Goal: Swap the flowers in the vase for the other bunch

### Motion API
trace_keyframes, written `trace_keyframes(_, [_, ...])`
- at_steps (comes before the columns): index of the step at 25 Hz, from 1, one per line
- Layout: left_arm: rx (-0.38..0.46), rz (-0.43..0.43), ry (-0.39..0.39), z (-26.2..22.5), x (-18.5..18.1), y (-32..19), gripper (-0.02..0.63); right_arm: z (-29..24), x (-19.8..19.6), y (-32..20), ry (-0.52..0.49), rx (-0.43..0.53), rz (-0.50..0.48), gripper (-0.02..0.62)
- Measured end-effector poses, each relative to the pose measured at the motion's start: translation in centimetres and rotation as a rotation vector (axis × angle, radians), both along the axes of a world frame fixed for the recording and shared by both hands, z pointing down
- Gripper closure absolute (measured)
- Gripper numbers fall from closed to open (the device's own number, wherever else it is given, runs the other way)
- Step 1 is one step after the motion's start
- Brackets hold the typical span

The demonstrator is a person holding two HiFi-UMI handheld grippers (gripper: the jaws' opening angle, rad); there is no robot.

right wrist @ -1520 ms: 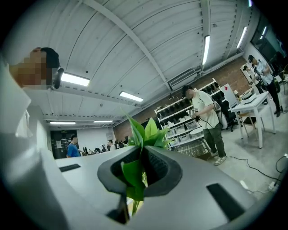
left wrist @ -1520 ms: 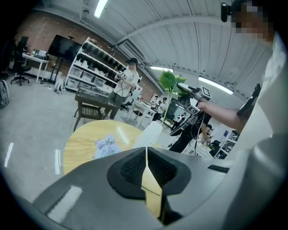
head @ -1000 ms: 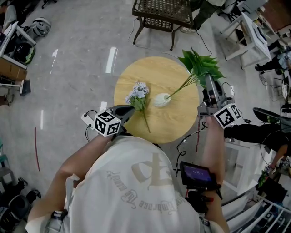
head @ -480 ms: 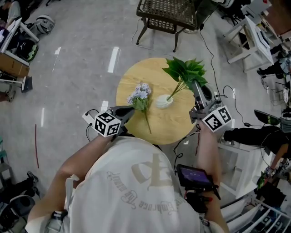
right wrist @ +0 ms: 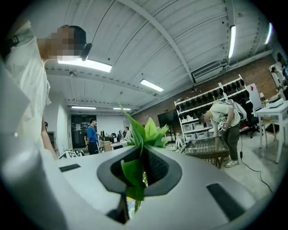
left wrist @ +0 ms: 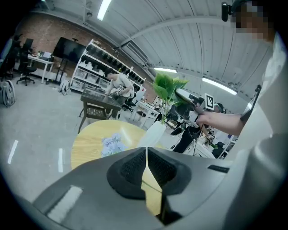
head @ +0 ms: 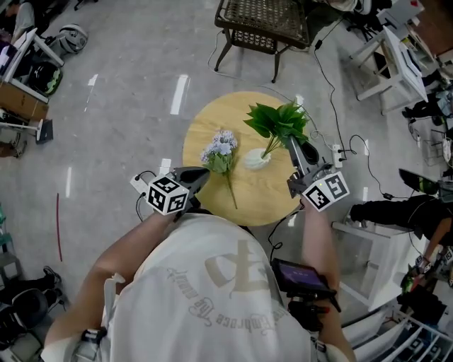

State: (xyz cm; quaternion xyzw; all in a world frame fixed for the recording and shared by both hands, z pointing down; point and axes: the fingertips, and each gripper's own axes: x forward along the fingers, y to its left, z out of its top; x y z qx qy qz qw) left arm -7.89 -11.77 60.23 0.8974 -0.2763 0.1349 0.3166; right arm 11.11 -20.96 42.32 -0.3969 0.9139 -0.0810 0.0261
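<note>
A round wooden table (head: pixel 212 120) carries a white vase (head: pixel 253 158) near its middle. A green leafy bunch (head: pixel 277 120) leans up and right from the vase's mouth, its stems reaching down to the opening. My right gripper (head: pixel 291 141) is shut on those stems just above the vase; green leaves (right wrist: pixel 135 173) fill the gap between its jaws in the right gripper view. A pale blue flower bunch (head: pixel 220 147) lies flat on the table left of the vase. My left gripper (head: pixel 204 172) hovers shut and empty at the table's near edge, beside that bunch's stem end.
A dark wicker-topped stand (head: pixel 262 20) sits beyond the table. Cables and a power strip (head: pixel 337 151) trail on the floor to the right, near a white desk (head: pixel 393 58). A person in black (head: pixel 393 209) is at the right edge.
My right gripper has moved left over the table with the green bunch, which now stands more upright over the vase. The left gripper and blue flowers have stayed put.
</note>
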Motion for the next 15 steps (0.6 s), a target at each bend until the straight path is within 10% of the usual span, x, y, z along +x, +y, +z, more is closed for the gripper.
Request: trace_keyframes(15, [-0.003,-0.001,-0.014,0.0,-0.4,0.6,0.589,3.9,-0.7,1.2,0.067,-0.02,0.023,0.575])
